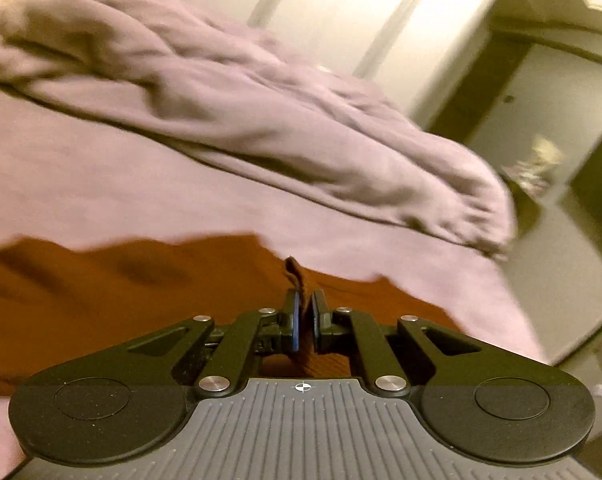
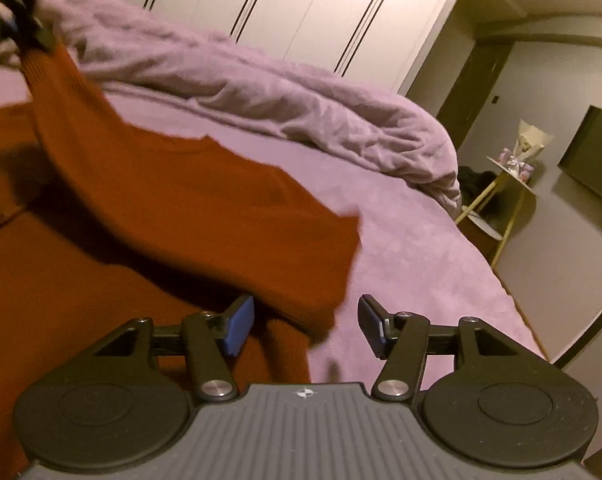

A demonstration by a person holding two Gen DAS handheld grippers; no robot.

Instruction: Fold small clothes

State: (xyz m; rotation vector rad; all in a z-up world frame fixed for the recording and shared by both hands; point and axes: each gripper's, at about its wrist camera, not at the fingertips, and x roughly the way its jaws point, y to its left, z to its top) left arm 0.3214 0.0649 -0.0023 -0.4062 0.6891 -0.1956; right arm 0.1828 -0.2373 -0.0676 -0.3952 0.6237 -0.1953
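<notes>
A rust-orange knit garment (image 2: pixel 149 208) lies on the purple bed sheet (image 2: pixel 413 256). In the right wrist view my left gripper (image 2: pixel 25 36) at the top left is shut on one edge of the garment and holds it lifted, so a flap hangs over the rest. In the left wrist view my left gripper (image 1: pixel 304 312) has its jaws nearly together with a thin pinch of the orange fabric (image 1: pixel 101 288) between them. My right gripper (image 2: pixel 305 320) is open and empty, low over the garment's right edge, with the hanging flap just in front of it.
A crumpled purple duvet (image 2: pixel 261 88) is heaped across the far side of the bed. White wardrobe doors (image 2: pixel 301 8) stand behind it. The bed's right edge drops off toward a small side table (image 2: pixel 509 176) and a dark wall screen (image 2: pixel 593 160).
</notes>
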